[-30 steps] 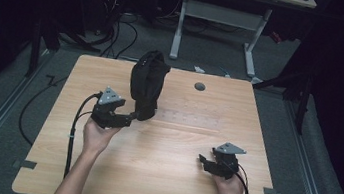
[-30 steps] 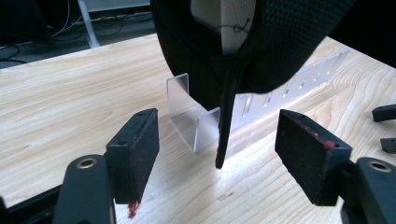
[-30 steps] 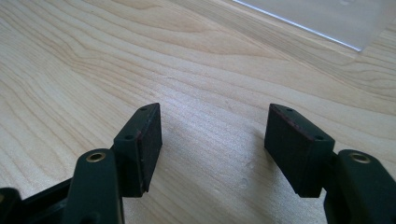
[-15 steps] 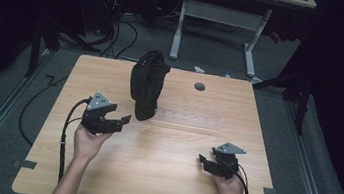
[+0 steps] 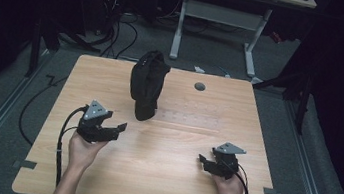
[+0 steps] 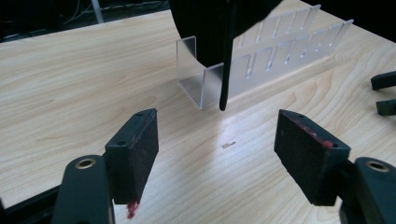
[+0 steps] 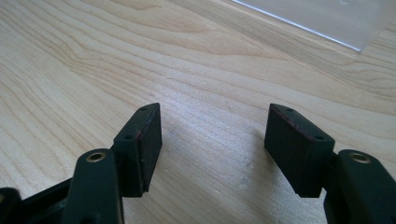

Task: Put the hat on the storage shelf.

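Black cloth (image 5: pixel 146 89), soft and bunched, stands draped over the left end of a clear ribbed plastic rack (image 6: pixel 261 65) toward the desk's far edge. Nearest, both matte black grippers rest by the near edge: the left gripper (image 5: pixel 116 129) and right gripper (image 5: pixel 203 162) have jaws spread, empty. Pale woodgrain desk (image 5: pixel 169 177); grey carpet (image 5: pixel 0 125) around; dark room.

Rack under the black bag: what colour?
Clear, see-through plastic rack, with slotted dividers; shows best in the left gripper view.
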Tool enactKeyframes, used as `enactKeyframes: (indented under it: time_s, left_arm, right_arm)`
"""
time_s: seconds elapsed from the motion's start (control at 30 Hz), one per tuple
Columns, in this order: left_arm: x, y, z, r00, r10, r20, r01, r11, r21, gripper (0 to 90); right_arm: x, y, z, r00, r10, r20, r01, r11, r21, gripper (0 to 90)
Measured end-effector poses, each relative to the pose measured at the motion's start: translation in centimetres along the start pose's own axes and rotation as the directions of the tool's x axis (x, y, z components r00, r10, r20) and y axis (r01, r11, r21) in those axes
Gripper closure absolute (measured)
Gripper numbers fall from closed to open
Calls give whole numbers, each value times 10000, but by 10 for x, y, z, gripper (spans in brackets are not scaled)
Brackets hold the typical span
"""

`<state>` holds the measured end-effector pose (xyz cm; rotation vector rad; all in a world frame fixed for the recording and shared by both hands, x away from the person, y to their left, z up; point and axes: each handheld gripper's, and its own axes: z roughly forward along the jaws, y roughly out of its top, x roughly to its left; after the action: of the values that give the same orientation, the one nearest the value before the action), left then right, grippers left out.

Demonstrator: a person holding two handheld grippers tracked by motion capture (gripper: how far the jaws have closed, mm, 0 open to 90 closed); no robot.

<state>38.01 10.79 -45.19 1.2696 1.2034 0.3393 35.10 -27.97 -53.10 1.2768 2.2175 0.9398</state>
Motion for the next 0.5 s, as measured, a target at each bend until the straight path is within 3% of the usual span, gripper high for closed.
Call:
enactKeyframes:
  time_s: [0.5]
  left_arm:
    - [10, -19, -5, 9995, -227, -207, 231, 9995, 228, 306]
  right_arm:
    - [0, 0, 0, 10000, 6, 6, -6, 10000, -2, 369]
